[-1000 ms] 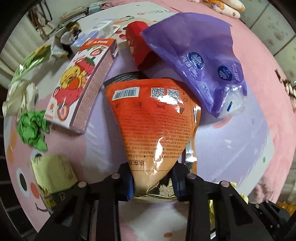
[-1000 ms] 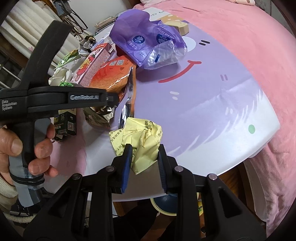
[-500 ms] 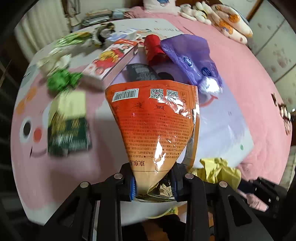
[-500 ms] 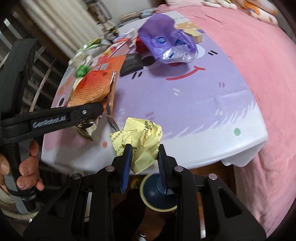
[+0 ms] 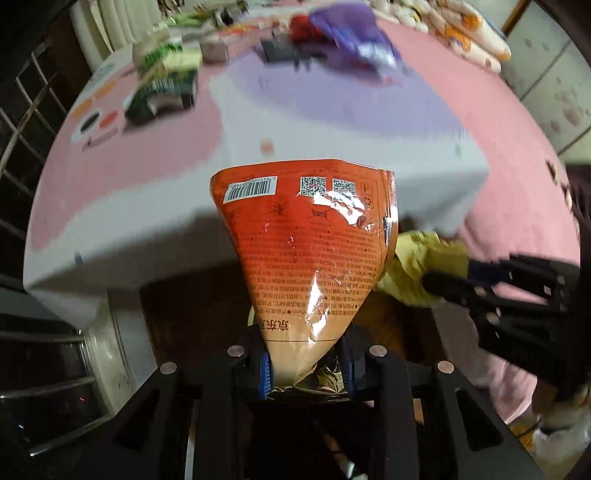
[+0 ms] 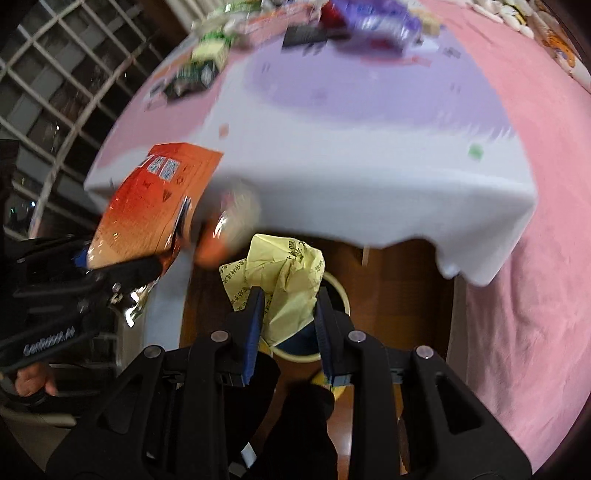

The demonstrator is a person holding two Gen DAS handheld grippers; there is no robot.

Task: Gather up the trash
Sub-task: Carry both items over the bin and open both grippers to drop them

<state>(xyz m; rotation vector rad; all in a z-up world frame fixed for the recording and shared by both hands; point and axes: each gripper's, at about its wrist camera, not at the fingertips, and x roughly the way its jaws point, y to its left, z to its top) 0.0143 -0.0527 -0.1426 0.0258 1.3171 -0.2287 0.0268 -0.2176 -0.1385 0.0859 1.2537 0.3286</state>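
My left gripper [image 5: 306, 365] is shut on an orange snack bag [image 5: 310, 240], held in the air in front of the table's near edge. The bag also shows at the left of the right wrist view [image 6: 147, 206]. My right gripper [image 6: 288, 328] is shut on a crumpled yellow paper [image 6: 284, 288], held over a round cream-rimmed bin [image 6: 334, 288] on the wooden floor below. The yellow paper [image 5: 417, 269] and the right gripper [image 5: 447, 284] appear at the right of the left wrist view.
The table [image 5: 332, 129] with a pink and purple cloth lies ahead. At its far end lie blurred trash items: a purple plastic bag [image 5: 354, 29], a dark green packet [image 5: 166, 92], a red item [image 5: 306, 26]. A pink blanket [image 6: 535, 221] is to the right.
Both grippers have pulled back off the table and dropped below its edge, each still holding its item. The yellow paper now hangs over the floor bin.
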